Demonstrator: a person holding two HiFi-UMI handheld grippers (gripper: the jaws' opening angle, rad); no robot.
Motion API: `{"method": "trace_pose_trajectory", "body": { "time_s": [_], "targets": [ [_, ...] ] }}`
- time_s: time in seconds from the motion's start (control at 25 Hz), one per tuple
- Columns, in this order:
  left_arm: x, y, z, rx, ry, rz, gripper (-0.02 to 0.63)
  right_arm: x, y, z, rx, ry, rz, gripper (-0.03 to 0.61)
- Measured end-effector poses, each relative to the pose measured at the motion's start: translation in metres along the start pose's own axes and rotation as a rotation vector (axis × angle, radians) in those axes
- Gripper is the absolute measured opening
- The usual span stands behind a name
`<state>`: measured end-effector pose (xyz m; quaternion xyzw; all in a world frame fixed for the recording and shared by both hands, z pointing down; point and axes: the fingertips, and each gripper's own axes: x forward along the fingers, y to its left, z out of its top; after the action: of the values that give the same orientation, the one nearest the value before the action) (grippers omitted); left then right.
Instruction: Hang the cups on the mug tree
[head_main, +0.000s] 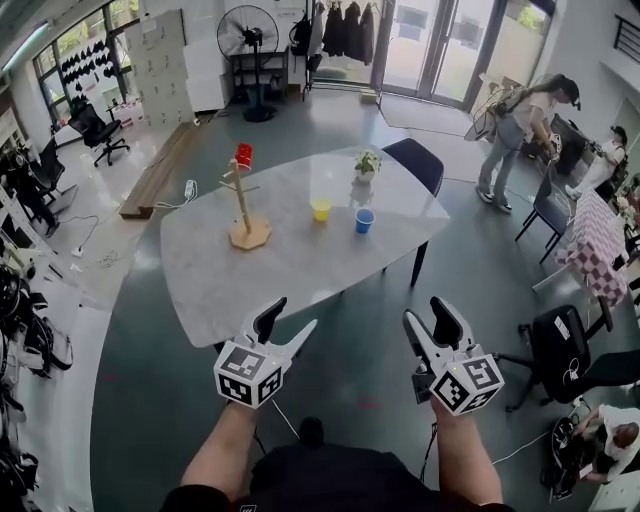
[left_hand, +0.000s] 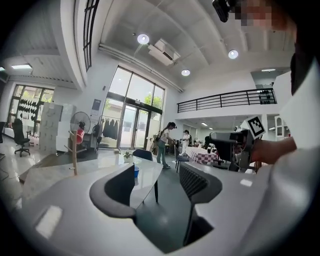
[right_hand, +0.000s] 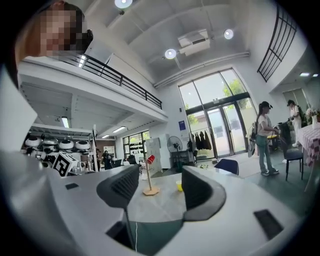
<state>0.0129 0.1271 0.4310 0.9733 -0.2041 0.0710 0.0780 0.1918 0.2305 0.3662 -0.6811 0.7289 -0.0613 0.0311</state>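
Observation:
A wooden mug tree (head_main: 246, 210) stands on the left part of the grey table (head_main: 290, 270), with a red cup (head_main: 243, 154) hung near its top. A yellow cup (head_main: 320, 208) and a blue cup (head_main: 365, 220) stand upright on the table to its right. Both grippers hover short of the table's near edge, apart from every cup. My left gripper (head_main: 287, 323) is open and empty; its view shows the tree (left_hand: 74, 154) and blue cup (left_hand: 136, 171). My right gripper (head_main: 424, 314) is open and empty; its view shows the tree (right_hand: 148, 178) and yellow cup (right_hand: 179, 185).
A small potted plant (head_main: 366, 165) stands behind the cups. A dark chair (head_main: 415, 160) is at the table's far side, an office chair (head_main: 568, 352) to my right. People stand at the far right (head_main: 520, 125). A fan (head_main: 248, 35) stands at the back.

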Motion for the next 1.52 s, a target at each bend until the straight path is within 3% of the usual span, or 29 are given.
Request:
{"method": "trace_pose_trajectory", "body": {
  "time_s": [0.24,0.52,1.16,1.52],
  "targets": [
    [0.017,0.027,0.015,0.025,-0.005,-0.034,0.288,0.042,0.002,0.003,0.004,-0.001,0.015,0.270],
    [0.041,0.063,0.013,0.009,0.041,-0.003,0.287,0.090,-0.017,-0.003,0.054,-0.018,0.041,0.268],
    [0.199,0.161,0.031,0.030,0.137,0.132,0.287,0.256,-0.147,-0.026,0.121,0.052,0.154,0.270],
    [0.246,0.190,0.023,-0.024,0.132,0.156,0.282,0.310,-0.169,-0.041,0.106,0.120,0.204,0.270]
  ]
}}
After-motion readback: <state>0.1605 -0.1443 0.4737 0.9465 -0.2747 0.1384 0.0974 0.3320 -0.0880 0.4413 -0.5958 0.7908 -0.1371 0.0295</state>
